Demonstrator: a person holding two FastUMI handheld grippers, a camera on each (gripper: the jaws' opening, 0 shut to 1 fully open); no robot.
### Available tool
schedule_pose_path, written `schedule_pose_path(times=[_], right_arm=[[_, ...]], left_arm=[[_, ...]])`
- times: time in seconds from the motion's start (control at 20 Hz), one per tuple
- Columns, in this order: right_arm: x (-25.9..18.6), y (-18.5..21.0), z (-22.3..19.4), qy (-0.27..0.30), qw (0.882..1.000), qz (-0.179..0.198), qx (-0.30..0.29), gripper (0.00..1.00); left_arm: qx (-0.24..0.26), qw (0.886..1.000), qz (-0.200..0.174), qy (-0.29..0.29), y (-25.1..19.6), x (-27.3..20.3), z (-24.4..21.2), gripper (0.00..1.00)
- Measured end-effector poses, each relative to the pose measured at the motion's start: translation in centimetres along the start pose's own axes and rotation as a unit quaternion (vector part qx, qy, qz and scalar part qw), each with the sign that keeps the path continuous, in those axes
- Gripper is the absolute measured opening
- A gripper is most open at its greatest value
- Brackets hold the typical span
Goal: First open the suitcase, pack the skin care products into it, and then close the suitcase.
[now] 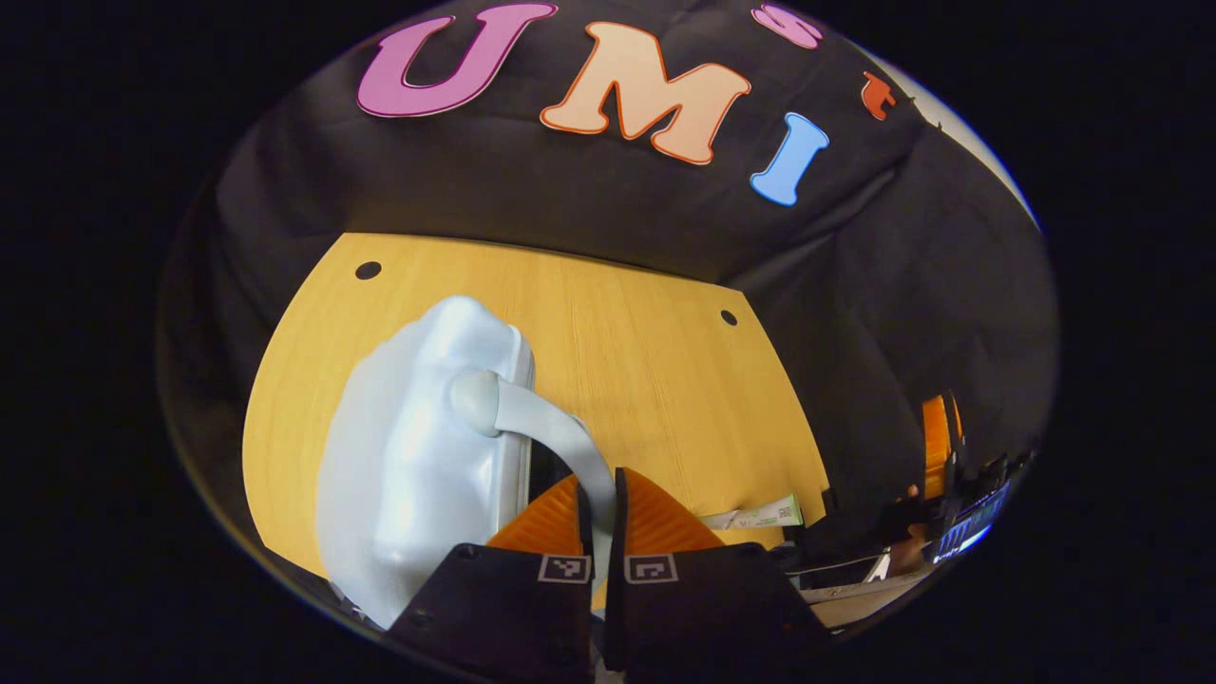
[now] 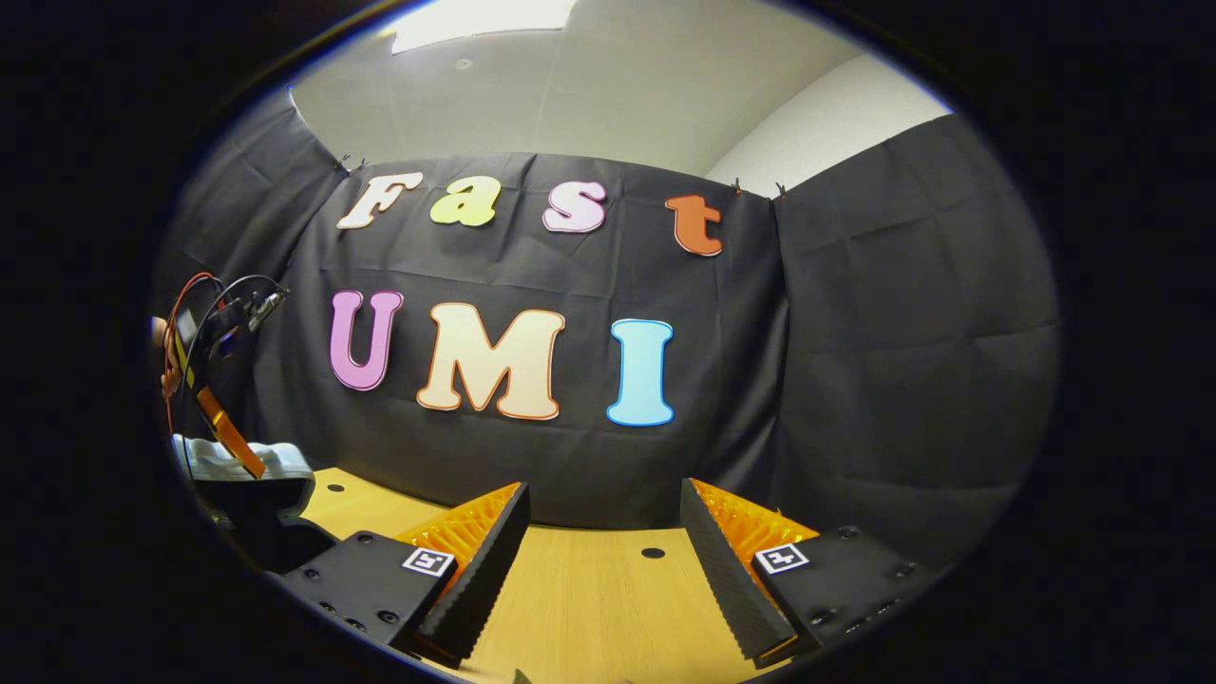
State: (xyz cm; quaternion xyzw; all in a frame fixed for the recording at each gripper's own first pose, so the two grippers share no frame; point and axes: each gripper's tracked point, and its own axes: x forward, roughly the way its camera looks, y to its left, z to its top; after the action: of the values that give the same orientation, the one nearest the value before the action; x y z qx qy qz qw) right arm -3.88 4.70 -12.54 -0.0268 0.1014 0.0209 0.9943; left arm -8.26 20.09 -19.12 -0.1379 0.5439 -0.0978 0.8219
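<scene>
A pale, glossy hard-shell suitcase (image 1: 418,456) lies shut on the wooden table (image 1: 646,361) in the left gripper view, left of centre. Its curved handle (image 1: 560,432) arches from the shell down between my fingers. My left gripper (image 1: 600,518) is shut on that handle. A skin care tube (image 1: 760,516) lies on the table just right of the fingers. In the right gripper view my right gripper (image 2: 600,560) is open over the bare table (image 2: 589,608), facing the wall with nothing between its fingers. The suitcase (image 2: 275,461) shows there at the far left.
The table's far edge meets the black cloth wall. Two small dark holes (image 1: 368,270) mark the tabletop near that edge. A hand with cables (image 2: 190,332) is at the far left of the right gripper view, above the suitcase.
</scene>
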Motion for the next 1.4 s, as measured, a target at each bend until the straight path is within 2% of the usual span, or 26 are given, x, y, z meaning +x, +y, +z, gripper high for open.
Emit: schedule_pose_path(times=[0.2, 0.55, 0.8, 1.05, 1.2, 1.4], right_arm=[[-0.8, 2.4, 1.0, -0.013, 1.000, -0.017, -0.006, 0.98], [-2.3, 5.3, 2.9, -0.030, 0.999, -0.041, -0.015, 0.98], [-3.5, 6.5, 4.2, -0.040, 0.998, -0.049, -0.031, 0.98], [-4.1, 7.1, 4.4, -0.038, 0.997, -0.054, -0.042, 0.98], [-4.2, 7.6, 4.4, -0.033, 0.997, -0.055, -0.046, 1.00], [-3.6, 9.4, 3.7, -0.020, 0.997, -0.042, -0.062, 0.98]], left_arm=[[0.019, 1.000, -0.005, -0.009, 3.3, -3.1, 1.8, 0.00], [0.055, 0.996, 0.034, -0.066, 11.1, -7.3, 4.2, 0.00], [0.039, 0.992, 0.044, -0.113, 15.3, -8.7, 5.2, 0.00], [-0.015, 0.988, 0.056, -0.144, 20.3, -9.6, 5.8, 0.00], [-0.030, 0.984, 0.071, -0.159, 23.8, -10.2, 5.6, 0.00], [-0.080, 0.980, 0.103, -0.147, 29.7, -10.2, 4.1, 0.00]])
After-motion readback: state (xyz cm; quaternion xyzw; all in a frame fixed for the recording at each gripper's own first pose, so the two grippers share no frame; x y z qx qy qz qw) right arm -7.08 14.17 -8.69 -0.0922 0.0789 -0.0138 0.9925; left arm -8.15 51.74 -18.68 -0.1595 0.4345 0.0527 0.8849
